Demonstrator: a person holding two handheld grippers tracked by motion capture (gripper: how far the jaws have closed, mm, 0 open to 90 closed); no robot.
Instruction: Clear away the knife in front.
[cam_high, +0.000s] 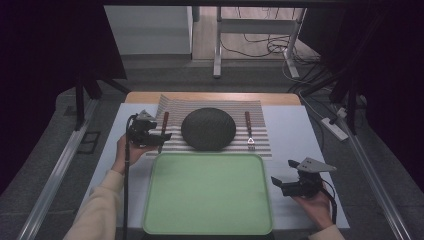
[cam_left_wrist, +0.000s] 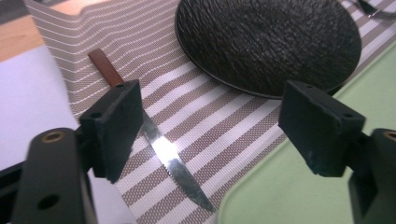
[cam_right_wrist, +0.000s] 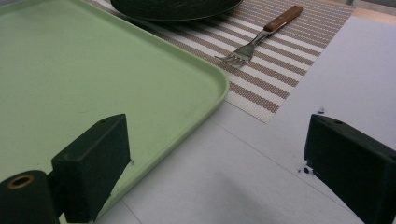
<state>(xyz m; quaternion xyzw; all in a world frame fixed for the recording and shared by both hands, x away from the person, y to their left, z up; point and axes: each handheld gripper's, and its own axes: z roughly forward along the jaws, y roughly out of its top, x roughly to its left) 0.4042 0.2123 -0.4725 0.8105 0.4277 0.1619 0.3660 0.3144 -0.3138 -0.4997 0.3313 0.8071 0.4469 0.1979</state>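
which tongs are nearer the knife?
Left. The left tongs are open right over the knife on the placemat; the right tongs, also open, are across the tray, over bare table.

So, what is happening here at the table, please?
A person holds a gripper in each hand over a table setting. The left gripper is open above the knife, which lies on the striped mat left of the dark plate; one jaw hides part of the knife, and nothing is gripped. The right gripper is open beside the green tray, which is empty. The fork lies on the mat right of the plate.
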